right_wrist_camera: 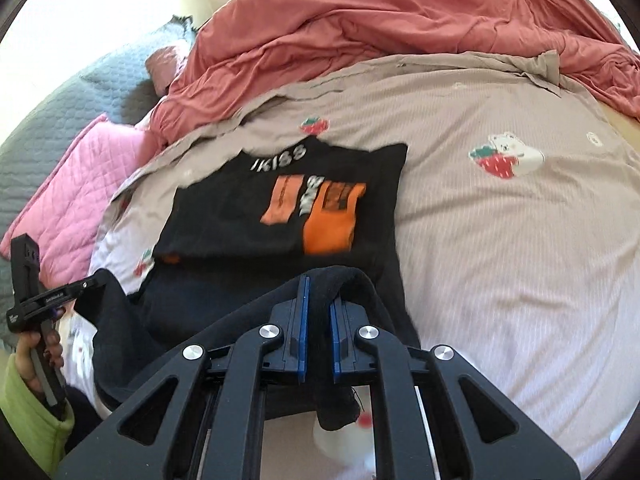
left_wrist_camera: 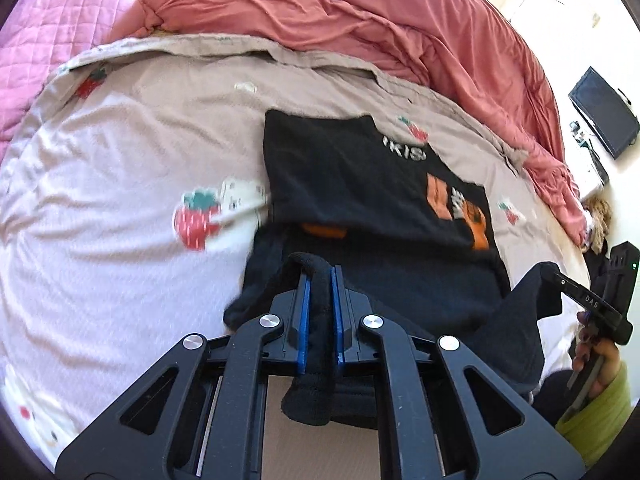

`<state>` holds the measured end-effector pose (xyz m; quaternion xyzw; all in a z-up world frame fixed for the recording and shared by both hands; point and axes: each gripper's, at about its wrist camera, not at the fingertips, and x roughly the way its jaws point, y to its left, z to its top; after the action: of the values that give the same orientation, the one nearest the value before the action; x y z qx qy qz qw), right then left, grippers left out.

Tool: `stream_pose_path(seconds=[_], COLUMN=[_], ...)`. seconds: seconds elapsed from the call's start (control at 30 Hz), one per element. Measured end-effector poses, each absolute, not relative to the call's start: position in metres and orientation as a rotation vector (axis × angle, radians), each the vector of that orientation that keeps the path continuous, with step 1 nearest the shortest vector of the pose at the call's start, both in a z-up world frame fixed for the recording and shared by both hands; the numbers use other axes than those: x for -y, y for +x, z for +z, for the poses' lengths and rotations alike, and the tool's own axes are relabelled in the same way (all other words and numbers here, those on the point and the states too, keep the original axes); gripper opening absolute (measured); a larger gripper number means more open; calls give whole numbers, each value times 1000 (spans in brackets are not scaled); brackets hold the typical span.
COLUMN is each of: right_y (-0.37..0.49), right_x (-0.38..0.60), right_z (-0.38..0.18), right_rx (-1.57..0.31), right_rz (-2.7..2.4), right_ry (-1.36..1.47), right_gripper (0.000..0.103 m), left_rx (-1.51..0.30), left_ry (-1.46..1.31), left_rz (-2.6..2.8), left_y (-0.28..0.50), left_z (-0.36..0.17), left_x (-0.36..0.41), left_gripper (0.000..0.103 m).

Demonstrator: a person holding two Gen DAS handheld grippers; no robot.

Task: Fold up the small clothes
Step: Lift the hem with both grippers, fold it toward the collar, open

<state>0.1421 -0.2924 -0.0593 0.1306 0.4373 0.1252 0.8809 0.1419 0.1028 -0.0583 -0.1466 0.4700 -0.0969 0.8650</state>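
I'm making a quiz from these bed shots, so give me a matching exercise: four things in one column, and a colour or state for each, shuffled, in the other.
Things:
1. black shirt
2. duvet
3. quilted pillow
4. left gripper

Descriptions:
A. salmon red, bunched at the far side
B. shut on dark fabric
C. orange print, partly folded
D. pink

Pairs: 1-C, 2-A, 3-D, 4-B
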Motion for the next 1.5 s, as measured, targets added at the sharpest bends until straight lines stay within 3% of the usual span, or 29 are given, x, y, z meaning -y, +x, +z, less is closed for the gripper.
stream_pose_path(seconds=[0.33, 0.7, 0.8, 0.83, 0.87, 1.03, 1.07, 1.1, 1.5], right_y=[209, 242, 242, 241, 240, 241, 241, 239, 234], right_x=[326, 330, 329, 328, 326, 325, 326, 329, 335], right_z=[-77, -129, -121, -118, -114, -112, -111, -109, -84], right_rx=[-847, -937, -939, -934, -931, -965, -969, -963, -894], right_rz=[172, 124, 124, 125, 125, 114, 83, 26, 79], right_ry=[405, 364, 352, 334, 316, 289, 273, 248, 320], right_gripper=[8, 8, 9, 11, 12, 31, 65, 82, 81], left_rx=[-945, -1028, -985, -956, -931, -881, -881, -883, -1050], left_ry=[-368, -364, -381, -366, -354, -300, -288, -270, -18], left_rz=[-93, -48, -36, -7, 12, -11, -21, -46, -309], left_y=[211, 243, 234, 229, 224, 206, 202, 193, 146], left_z=[-62, -118, -109, -101, -93, -61, -58, -54, -101], left_x=[-125, -129, -137, -139, -142, -135, -129, -119, 28], left_gripper=[3, 5, 12, 32, 42, 42, 42, 42, 39])
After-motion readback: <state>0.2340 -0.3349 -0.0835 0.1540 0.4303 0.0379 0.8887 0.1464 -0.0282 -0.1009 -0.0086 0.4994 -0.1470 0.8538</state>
